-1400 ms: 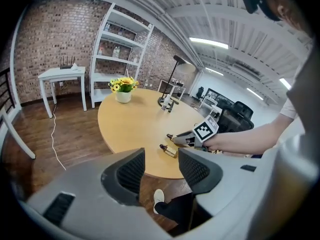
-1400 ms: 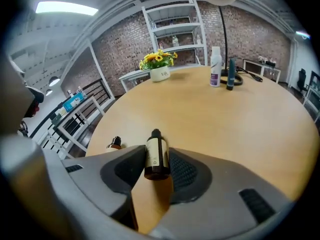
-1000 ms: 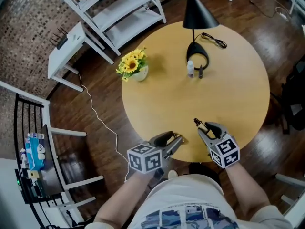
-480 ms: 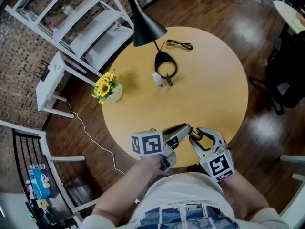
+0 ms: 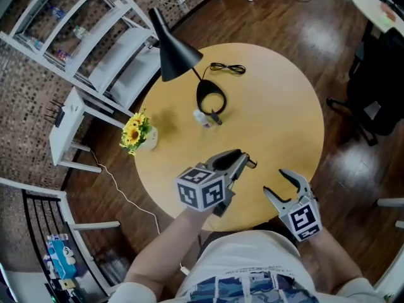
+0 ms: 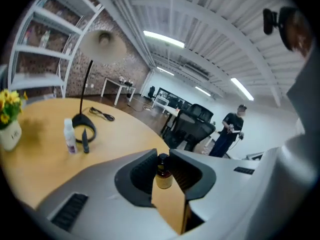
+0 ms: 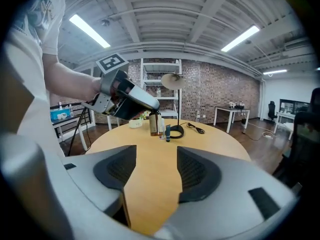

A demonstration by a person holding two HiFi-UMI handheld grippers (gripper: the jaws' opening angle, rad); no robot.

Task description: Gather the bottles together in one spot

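A small amber bottle (image 6: 163,171) with a dark cap stands between the jaws of my left gripper (image 5: 245,162), which are closing on it and hold it above the round wooden table (image 5: 278,106). The right gripper view shows that same amber bottle (image 7: 153,124) hanging from the left gripper's tips. My right gripper (image 5: 278,183) sits near the table's front edge, jaws opening, nothing between them. A white bottle (image 5: 201,118) and a small dark tube (image 5: 215,118) stand together by the lamp's ring base (image 5: 211,97).
A black lamp shade (image 5: 173,49) leans over the table's far left. A pot of yellow flowers (image 5: 136,133) sits at the left edge, a black cable (image 5: 227,69) at the back. White shelving (image 5: 95,36) stands behind; a person (image 6: 230,129) stands far off.
The amber bottle went from my right gripper to my left. The left jaws closed on it; the right jaws opened and drew back to the right.
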